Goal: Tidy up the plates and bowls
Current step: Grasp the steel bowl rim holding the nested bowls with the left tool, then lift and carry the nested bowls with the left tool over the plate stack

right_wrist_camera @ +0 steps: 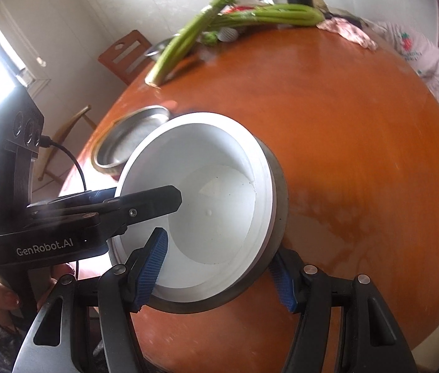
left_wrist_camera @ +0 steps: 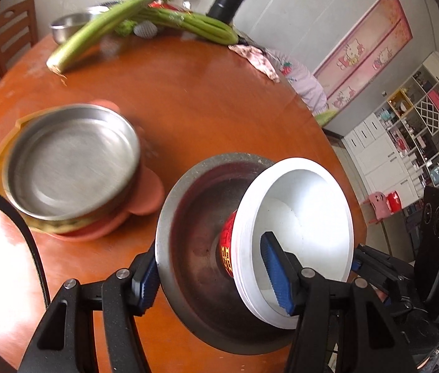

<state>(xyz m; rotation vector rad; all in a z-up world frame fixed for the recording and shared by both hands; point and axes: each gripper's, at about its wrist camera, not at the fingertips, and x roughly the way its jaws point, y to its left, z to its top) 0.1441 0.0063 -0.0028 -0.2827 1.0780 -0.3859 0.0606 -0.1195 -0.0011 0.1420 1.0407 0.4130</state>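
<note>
Left gripper (left_wrist_camera: 216, 276) clamps a stacked pair — steel bowl (left_wrist_camera: 194, 248) outside, white paper bowl (left_wrist_camera: 300, 217) nested inside — one finger on each wall. Right gripper (right_wrist_camera: 219, 270) grips the same stack's near rim, tilted above the round wooden table (right_wrist_camera: 359, 140). Behind it — a steel plate (left_wrist_camera: 73, 161) sits on stacked dishes.

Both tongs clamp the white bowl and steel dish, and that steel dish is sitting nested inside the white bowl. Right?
Not quite. The nesting is reversed: the white bowl sits inside the steel dish, as the left wrist view shows. The left tongs and right tongs do clamp the pair.
</note>
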